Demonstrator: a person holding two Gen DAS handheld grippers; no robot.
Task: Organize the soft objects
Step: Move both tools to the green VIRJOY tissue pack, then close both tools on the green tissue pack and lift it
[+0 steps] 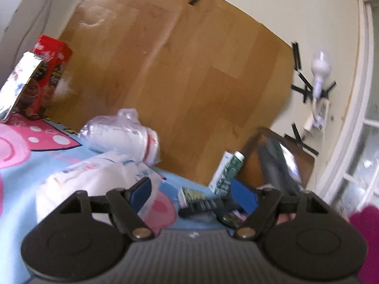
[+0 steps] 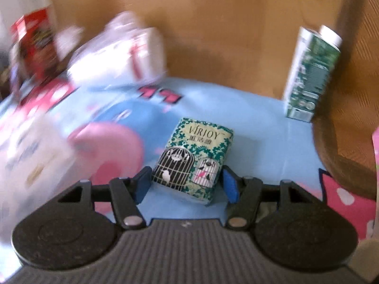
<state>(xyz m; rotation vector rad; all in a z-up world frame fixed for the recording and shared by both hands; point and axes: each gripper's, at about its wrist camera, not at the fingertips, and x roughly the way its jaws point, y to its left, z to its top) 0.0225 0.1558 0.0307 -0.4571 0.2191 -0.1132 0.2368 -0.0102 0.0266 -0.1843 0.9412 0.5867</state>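
The right gripper [image 2: 186,184], jaws apart, straddles a tissue pack [image 2: 197,158] reading "VIRJOY", flat on the blue cartoon cloth [image 2: 260,127]. The left gripper [image 1: 193,193] is spread wide, empty.

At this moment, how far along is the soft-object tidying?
Nothing looks sorted yet. In hand: the right gripper is open around the tissue pack on the sheet, not closed on it. The left gripper is open and empty. Left: two white bags lie loose near the board.
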